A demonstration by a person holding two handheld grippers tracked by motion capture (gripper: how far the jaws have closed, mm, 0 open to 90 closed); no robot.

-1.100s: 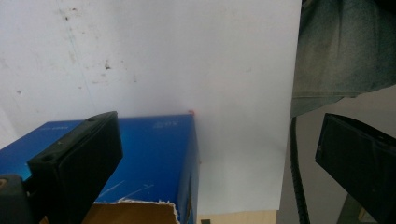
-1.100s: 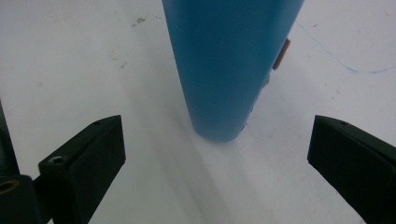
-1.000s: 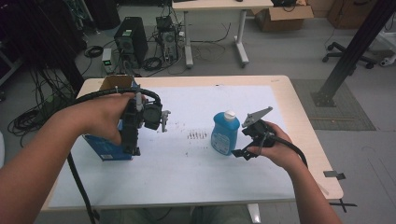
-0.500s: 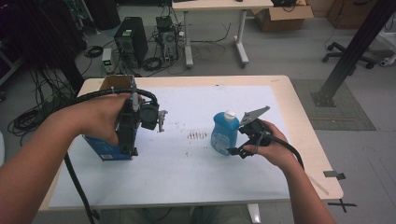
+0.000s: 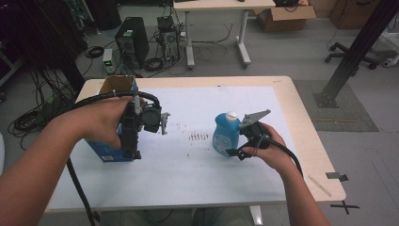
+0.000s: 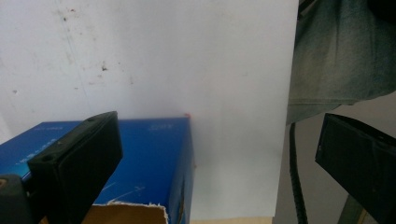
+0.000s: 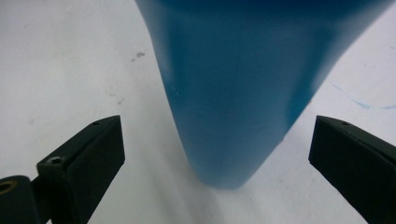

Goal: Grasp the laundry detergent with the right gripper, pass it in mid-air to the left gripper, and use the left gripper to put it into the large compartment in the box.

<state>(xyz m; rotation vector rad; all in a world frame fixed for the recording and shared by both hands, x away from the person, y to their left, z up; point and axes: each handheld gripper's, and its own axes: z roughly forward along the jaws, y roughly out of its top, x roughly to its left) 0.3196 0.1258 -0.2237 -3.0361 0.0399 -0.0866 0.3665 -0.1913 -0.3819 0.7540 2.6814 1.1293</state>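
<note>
- Two hand-held grippers work here: the right hand-held gripper (image 5: pixel 234 152), jaws wide apart, faces the blue bottle (image 5: pixel 225 133), which stands upright right of centre on the counter (image 5: pixel 197 183). Advance it until the body sits squarely between both jaws, then close low and evenly so the bottle cannot tip.
- The left hand-held gripper (image 5: pixel 131 149), jaws also apart, hovers over the open blue box (image 5: pixel 109 87) at the left; it should steady the box's rim before anything goes in.

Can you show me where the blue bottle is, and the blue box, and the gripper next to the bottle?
Blue plastic bottle with white cap (image 5: pixel 224 135), high view, on its body.
Blue cardboard box (image 6: pixel 154 158), left gripper view, on its blue side.
Right gripper (image 5: pixel 234 153), high view, between its jaw tips.
</note>
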